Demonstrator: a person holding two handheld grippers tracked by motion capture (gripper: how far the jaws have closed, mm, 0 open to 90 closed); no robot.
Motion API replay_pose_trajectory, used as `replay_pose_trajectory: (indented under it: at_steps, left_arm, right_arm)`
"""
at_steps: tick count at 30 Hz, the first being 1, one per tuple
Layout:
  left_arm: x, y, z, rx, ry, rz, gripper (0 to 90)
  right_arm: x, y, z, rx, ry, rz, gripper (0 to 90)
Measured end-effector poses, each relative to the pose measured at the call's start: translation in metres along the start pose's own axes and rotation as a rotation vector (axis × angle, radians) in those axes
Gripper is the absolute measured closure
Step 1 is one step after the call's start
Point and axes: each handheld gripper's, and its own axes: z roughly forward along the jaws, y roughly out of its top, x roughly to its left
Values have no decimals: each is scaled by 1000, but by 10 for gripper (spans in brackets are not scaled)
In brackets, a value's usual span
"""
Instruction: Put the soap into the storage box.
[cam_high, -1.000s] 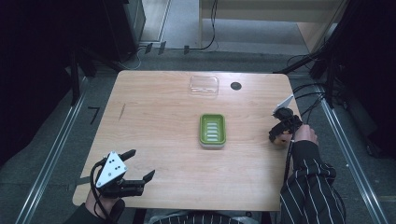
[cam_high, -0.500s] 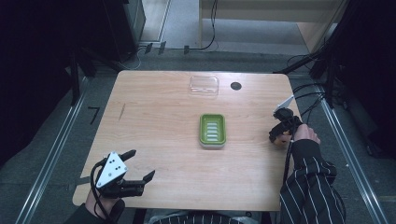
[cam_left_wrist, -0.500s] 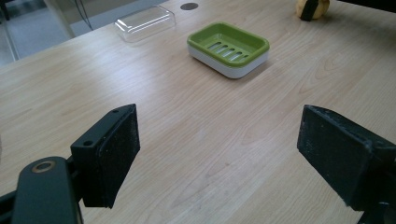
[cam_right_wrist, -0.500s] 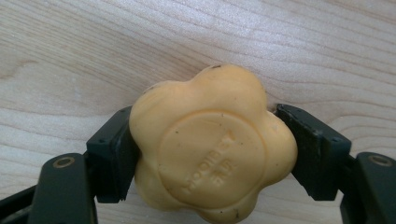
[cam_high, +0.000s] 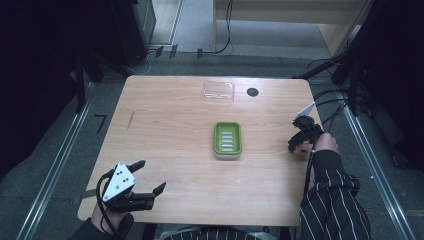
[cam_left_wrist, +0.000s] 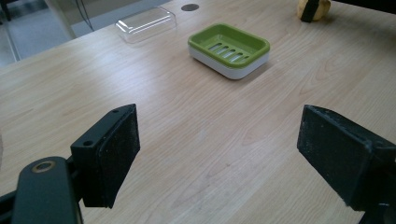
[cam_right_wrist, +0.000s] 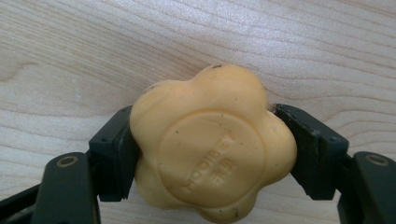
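Note:
A yellow flower-shaped soap (cam_right_wrist: 212, 144) lies on the wooden table between the jaws of my right gripper (cam_right_wrist: 210, 154), which press on both its sides. From above, that right gripper (cam_high: 299, 145) is near the table's right edge, over the soap (cam_high: 300, 151). A green soap dish (cam_high: 227, 139) with a white base sits mid-table, empty. My left gripper (cam_high: 148, 177) rests at the front left, wide open and holding nothing. Its view shows the soap dish (cam_left_wrist: 229, 49) ahead and the soap (cam_left_wrist: 314, 8) far off.
A clear plastic lid (cam_high: 218, 92) lies at the back of the table, beside a small black round hole (cam_high: 252, 92). Cables trail off the table's right side. Metal rails run along the floor on both sides.

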Motion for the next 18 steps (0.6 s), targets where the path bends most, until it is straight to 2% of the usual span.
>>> replay_pose_trajectory:
  at_steps: [8,18]
  left_arm:
    - [0,0,0,0,-2,0,136]
    - [0,1,1,1,-1,0,136]
  right_arm:
    - [0,-1,-1,-5,9,-2,281]
    - [5,-2,-13,-71,19,-17,281]
